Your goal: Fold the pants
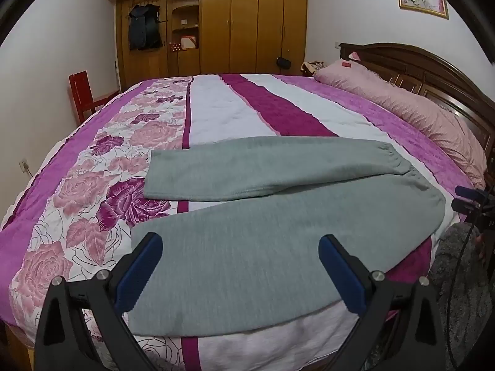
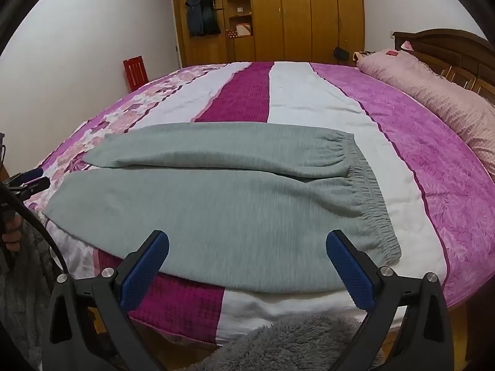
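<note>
Pants (image 1: 247, 247) of grey knit lay flat on the bedspread (image 1: 216, 108), near the bed's closest edge, with 2 legs spread apart toward the floral side and the elastic waistband (image 2: 371, 191) toward the pink pillow (image 1: 402, 99). Above the nearer leg, the left gripper (image 1: 240, 273) hung with its blue fingers (image 1: 139, 275) spread wide, nothing between them. Near the waistband end, the right gripper (image 2: 247, 270) was likewise spread wide and empty. Behind the bed stood a wooden wardrobe (image 1: 247, 21) and a red chair (image 1: 83, 95).
</note>
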`<state>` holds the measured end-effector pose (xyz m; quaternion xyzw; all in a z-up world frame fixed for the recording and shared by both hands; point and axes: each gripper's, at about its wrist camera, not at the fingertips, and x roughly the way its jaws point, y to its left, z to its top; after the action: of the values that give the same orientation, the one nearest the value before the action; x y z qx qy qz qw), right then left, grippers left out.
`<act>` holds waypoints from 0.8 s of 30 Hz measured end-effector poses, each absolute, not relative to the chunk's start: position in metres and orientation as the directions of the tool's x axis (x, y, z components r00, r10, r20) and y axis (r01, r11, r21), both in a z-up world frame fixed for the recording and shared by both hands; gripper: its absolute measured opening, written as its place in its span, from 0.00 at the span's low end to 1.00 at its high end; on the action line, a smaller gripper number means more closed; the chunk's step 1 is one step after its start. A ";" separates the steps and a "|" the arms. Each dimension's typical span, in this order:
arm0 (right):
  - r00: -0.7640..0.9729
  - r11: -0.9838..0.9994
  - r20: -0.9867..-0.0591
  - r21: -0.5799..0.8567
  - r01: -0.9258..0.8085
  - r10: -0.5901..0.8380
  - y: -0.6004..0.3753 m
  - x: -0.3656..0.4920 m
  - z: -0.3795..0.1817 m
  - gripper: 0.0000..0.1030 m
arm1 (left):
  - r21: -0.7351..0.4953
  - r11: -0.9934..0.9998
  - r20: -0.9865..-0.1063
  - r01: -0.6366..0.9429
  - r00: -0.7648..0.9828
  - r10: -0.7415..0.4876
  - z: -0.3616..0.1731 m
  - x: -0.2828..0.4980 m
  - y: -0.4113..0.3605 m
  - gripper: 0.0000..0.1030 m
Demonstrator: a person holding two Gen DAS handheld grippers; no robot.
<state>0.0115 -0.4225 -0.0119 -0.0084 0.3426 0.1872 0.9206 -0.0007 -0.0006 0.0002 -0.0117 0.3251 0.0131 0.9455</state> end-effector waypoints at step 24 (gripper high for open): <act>0.687 0.928 -0.637 0.134 -0.348 0.350 -0.427 0.015 -0.016 0.98 | -0.019 0.999 -0.629 -0.026 0.777 0.009 -0.002 0.000 -0.005 1.00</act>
<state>0.0147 -0.4271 -0.0155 0.0013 0.3473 0.1900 0.9183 0.0004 -0.0048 -0.0018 -0.0134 0.3336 0.0093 0.9426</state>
